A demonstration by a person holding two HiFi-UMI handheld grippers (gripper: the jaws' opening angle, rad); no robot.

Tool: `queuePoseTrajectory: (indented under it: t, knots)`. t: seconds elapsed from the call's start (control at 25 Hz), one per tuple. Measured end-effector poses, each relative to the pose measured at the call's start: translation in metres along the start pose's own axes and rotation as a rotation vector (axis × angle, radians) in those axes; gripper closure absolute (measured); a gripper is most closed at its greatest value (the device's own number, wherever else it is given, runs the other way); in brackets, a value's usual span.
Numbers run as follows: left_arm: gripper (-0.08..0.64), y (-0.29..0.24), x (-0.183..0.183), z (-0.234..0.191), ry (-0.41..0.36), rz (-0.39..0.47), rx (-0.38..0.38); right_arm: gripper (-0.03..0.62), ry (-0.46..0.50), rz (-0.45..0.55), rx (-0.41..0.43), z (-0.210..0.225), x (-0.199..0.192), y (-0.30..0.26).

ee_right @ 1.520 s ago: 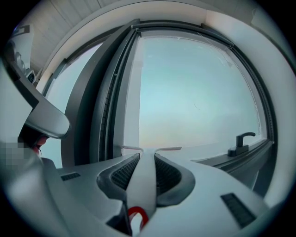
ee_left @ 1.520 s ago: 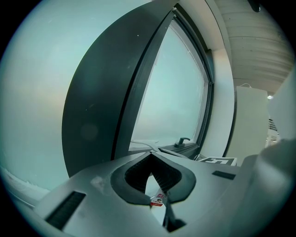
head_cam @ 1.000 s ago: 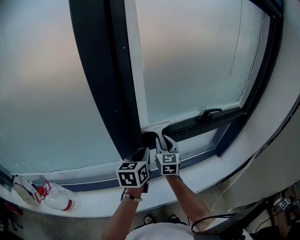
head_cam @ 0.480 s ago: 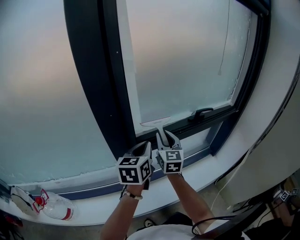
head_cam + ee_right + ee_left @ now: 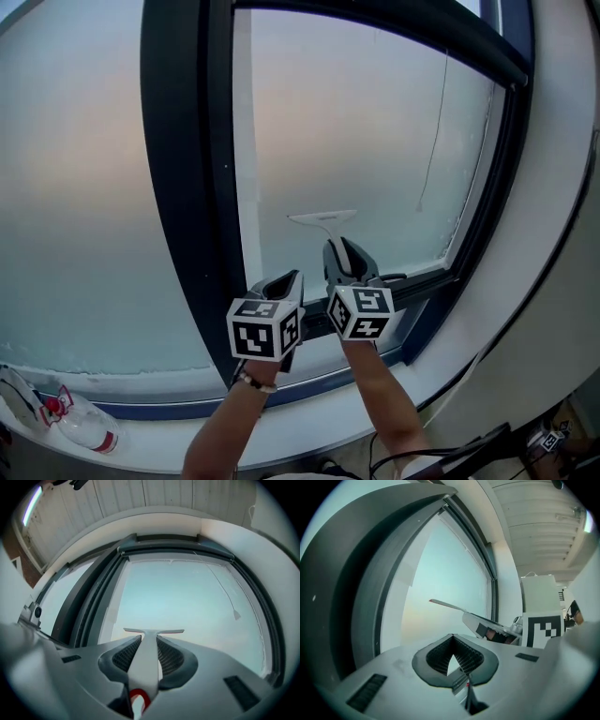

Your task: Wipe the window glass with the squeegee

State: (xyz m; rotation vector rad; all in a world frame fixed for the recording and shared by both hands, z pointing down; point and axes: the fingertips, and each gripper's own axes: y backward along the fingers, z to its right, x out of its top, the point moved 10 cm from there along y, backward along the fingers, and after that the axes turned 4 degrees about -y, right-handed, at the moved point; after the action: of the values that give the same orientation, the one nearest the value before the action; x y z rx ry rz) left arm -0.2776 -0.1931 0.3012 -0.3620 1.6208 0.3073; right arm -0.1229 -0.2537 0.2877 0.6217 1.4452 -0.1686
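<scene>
Right gripper (image 5: 342,249), grey with ribbed dark pads, pinches the flat white plastic handle of the T-shaped white squeegee (image 5: 322,218); its thin straight blade lies against the frosted, matte window glass (image 5: 366,131), low on the pane and above the sill. Left gripper (image 5: 289,278) sits just beside the right, pad tips pressed together, holding nothing, before the dark smooth metal window frame (image 5: 187,187).

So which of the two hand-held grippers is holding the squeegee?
The right hand-held gripper: its jaws clamp the white squeegee by its handle. The left hand-held gripper beside it is shut and empty.
</scene>
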Motion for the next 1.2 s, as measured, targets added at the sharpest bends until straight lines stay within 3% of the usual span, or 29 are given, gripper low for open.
queuePoseTrajectory:
  t: [0.2, 0.6, 1.2]
  knots:
    - [0.56, -0.02, 0.063, 0.014, -0.087, 0.082, 0.031, 0.5, 0.059, 0.137, 0.034, 0.017, 0.085, -0.028]
    - [0.56, -0.035, 0.155, 0.016, -0.137, 0.182, 0.079, 0.5, 0.081, 0.309, 0.069, 0.033, 0.213, -0.072]
    - [0.56, -0.053, 0.18, 0.005, -0.147, 0.211, 0.057, 0.5, 0.083, 0.359, 0.071, 0.036, 0.252, -0.126]
